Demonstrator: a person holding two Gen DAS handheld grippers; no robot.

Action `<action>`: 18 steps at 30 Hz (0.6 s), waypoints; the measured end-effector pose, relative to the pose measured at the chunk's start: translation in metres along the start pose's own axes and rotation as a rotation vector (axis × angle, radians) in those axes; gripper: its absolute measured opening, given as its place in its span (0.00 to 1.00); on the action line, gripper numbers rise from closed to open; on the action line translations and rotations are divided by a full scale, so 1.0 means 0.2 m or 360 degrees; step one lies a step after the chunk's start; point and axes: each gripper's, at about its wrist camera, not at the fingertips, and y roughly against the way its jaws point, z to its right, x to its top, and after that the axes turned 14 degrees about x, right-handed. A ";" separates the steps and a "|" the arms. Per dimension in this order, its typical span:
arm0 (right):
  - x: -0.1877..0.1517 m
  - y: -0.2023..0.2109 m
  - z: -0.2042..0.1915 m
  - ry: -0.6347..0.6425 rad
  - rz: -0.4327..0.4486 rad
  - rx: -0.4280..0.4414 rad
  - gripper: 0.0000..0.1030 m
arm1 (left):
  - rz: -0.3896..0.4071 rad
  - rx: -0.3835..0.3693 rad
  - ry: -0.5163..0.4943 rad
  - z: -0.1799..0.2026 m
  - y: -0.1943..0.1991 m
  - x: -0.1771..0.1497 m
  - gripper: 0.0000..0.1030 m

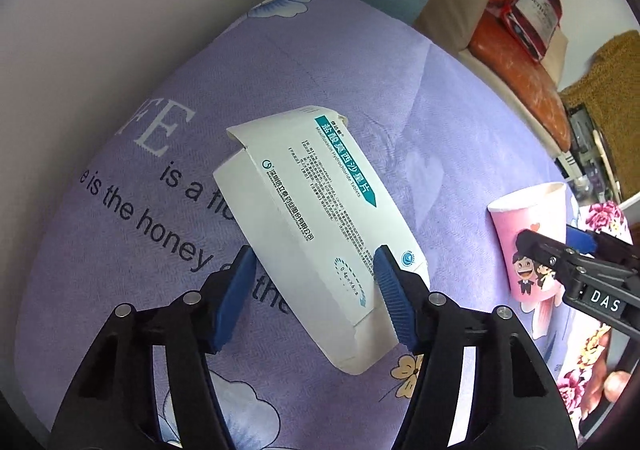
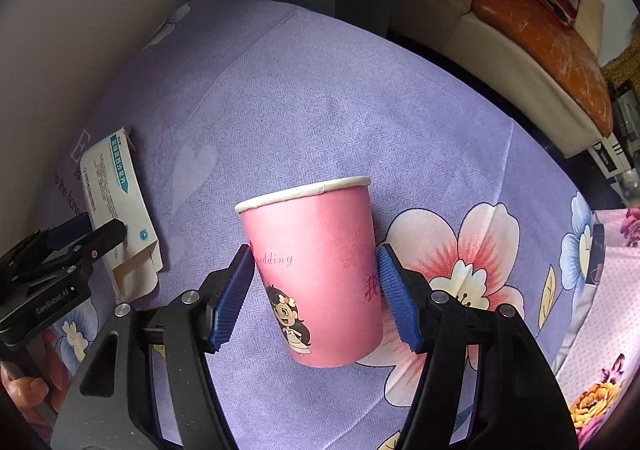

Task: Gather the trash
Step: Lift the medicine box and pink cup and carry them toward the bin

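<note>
We have two pieces of trash in hand over the bed: a white medicine box point(image 1: 316, 234) and a pink paper cup point(image 2: 316, 270). The box sits between the jaws of our left gripper point(image 1: 316, 262), lying slantwise with its open flap end towards the far left; the right pad presses on its printed face near the near end, and the left pad sits at its long edge, so we judge the jaws clenched on the box across its narrow width, which is the span they can cover. From the right wrist view the box's near end looks to hang open, so a firm hold near that end may crush it. The cup stands rim-up between the jaws of our right gripper point(image 2: 316, 262), both ribbed blue pads point(image 2: 232, 290) touching its wall at mid-height, where the taper gives a steady grip without folding the rim. The two grippers are near each other, left one to the left, each visible at the edge of the other's view. Under both lies the lilac bedsheet point(image 2: 312, 98) with printed flowers and lettering; no bin shows in either view, so where the trash goes we cannot tell.
</note>
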 end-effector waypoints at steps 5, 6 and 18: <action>0.00 0.00 -0.02 0.0005 -0.0010 -0.0004 0.59 | 0.0008 -0.0019 -0.0083 0.02 -0.01 0.02 0.55; 0.00 0.00 -0.03 0.0001 -0.0020 0.0012 0.59 | 0.0007 -0.0027 -0.0092 0.02 -0.01 0.01 0.55; 0.07 0.04 -0.10 0.0014 -0.0003 -0.0053 0.59 | -0.0064 -0.0088 0.0188 -0.03 0.04 -0.02 0.82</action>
